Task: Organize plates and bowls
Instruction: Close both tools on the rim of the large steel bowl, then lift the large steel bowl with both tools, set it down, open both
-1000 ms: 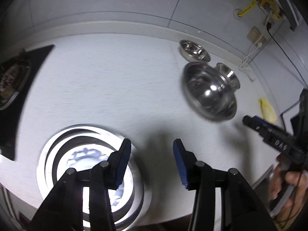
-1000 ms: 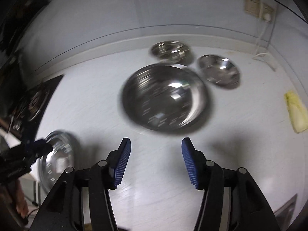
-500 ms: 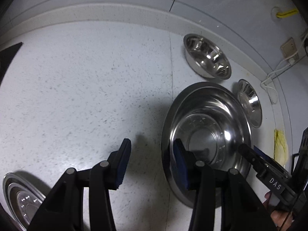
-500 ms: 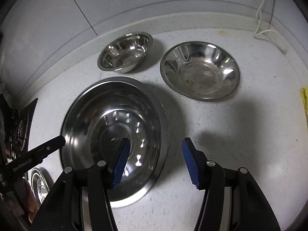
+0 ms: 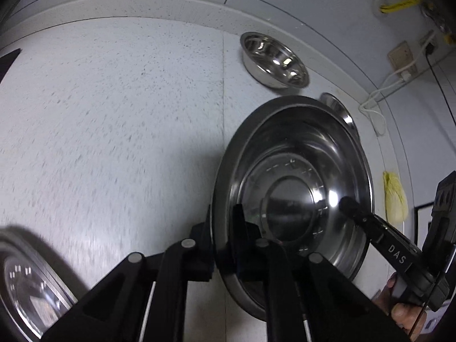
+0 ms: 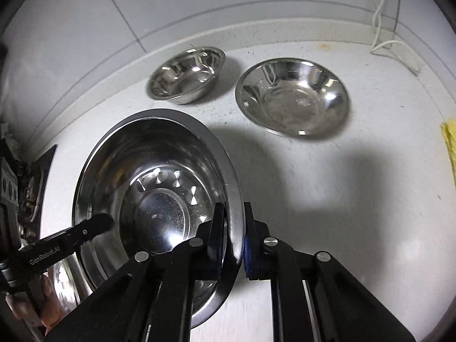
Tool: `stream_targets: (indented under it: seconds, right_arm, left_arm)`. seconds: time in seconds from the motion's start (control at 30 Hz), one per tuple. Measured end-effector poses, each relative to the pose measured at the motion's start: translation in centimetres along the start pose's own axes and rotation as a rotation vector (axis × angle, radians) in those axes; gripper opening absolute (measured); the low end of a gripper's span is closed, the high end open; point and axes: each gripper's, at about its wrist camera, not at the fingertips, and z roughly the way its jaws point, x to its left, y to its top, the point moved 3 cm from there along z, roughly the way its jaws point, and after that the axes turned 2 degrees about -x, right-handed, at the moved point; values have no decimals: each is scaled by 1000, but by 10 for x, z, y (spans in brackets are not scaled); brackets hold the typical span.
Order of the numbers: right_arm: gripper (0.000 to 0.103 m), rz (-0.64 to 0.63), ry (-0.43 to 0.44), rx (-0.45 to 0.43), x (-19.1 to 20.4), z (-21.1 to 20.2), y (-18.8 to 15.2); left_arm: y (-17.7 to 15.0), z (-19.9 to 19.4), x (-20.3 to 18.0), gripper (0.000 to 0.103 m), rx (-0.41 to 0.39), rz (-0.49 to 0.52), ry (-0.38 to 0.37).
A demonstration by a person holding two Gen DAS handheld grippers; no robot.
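Observation:
A large steel basin (image 5: 293,188) (image 6: 151,182) stands on the white counter. My left gripper (image 5: 222,225) is shut on its left rim. My right gripper (image 6: 232,228) is shut on its right rim. Each gripper shows in the other's view, the right one (image 5: 370,228) and the left one (image 6: 85,228). A small steel bowl (image 5: 273,59) (image 6: 186,75) and a wider shallow steel bowl (image 6: 292,97) (image 5: 340,111) sit behind the basin near the wall. A steel plate (image 5: 25,287) lies at the near left.
The counter (image 5: 114,119) ends at a raised back edge under a tiled wall. A yellow cloth (image 5: 394,196) (image 6: 450,142) lies at the right. White cables (image 6: 382,28) hang by wall sockets. A dark stove (image 6: 31,193) is at the far left.
Both grippers have moved in to the large basin and closed on opposite rims. Half a second ago both were open beside it.

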Motion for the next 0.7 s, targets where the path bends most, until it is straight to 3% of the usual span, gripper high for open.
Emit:
stream_targets:
  seconds: [0.2, 0.33, 0.43, 0.7]
  right_arm:
    - [10, -5, 14, -27, -9, -64, -62]
    - [11, 27, 21, -13, -20, -86, -108]
    - [11, 45, 22, 12, -32, -88, -133]
    - [11, 74, 4, 60, -48, -75, -158]
  left_arm:
    - [-70, -53, -20, 10, -47, 82, -12]
    - [-110, -67, -30, 9, -54, 116, -32]
    - [-129, -65, -33, 10, -49, 134, -37]
    - [-151, -37, -29, 11, 14, 141, -40]
